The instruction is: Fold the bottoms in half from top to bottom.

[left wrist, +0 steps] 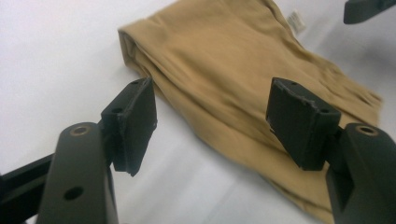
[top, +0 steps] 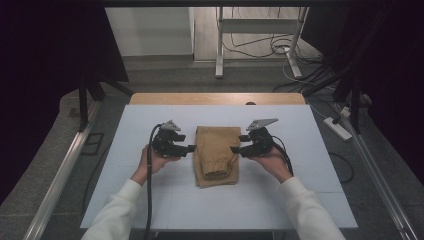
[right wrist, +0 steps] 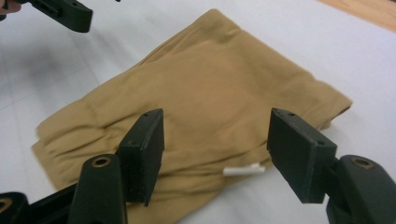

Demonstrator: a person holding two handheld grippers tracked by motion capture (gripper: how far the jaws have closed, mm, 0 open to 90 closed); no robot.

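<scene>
A folded tan garment [top: 216, 155] lies in the middle of the white table top [top: 140, 200]. My left gripper [top: 190, 148] hovers just off its left edge, jaws open and empty, pointing at the cloth. My right gripper [top: 235, 149] stands at the garment's right edge, jaws open and empty too. In the left gripper view the tan garment [left wrist: 224, 70] fills the space beyond the open left gripper [left wrist: 212, 123]. In the right gripper view the garment [right wrist: 201, 98] lies beyond the open right gripper [right wrist: 217, 154], with a small white tag [right wrist: 243, 171] at its near edge.
A wooden strip [top: 217, 98] runs along the table's far edge. Beyond it stand a white frame's legs [top: 219, 45] with loose cables [top: 280, 47] on the floor. A power strip [top: 339, 128] lies on the floor to the right. Metal rails flank the table.
</scene>
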